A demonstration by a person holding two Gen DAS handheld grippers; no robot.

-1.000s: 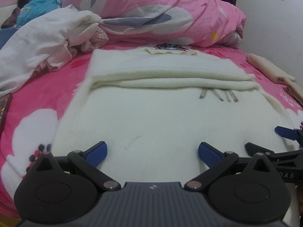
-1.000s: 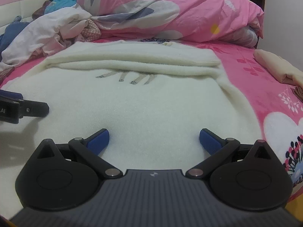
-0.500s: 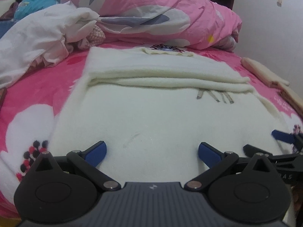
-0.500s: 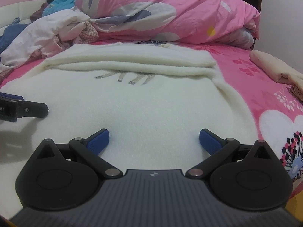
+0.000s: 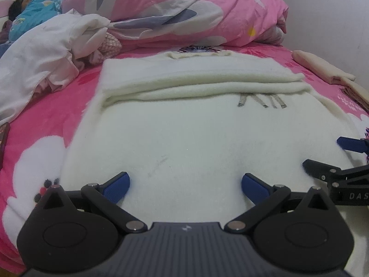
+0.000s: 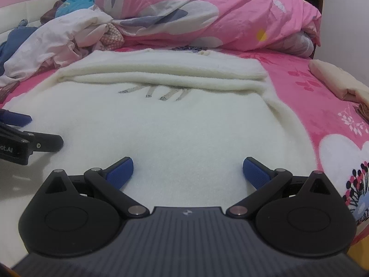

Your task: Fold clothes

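A cream fleece garment lies flat across the middle of a pink flowered bed, its far part folded over into a thick band. At the near edge, the left gripper and right gripper sit side by side low over the fabric, each with jaws spread wide, holding nothing. A pink duvet is heaped at the far edge.

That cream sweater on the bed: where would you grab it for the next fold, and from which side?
Probably at its near hem, one corner per gripper, coming in low from the near bed edge. The cream sweater lies flat with its sleeves already folded across the far part. The left gripper and right gripper are both open over that near part.
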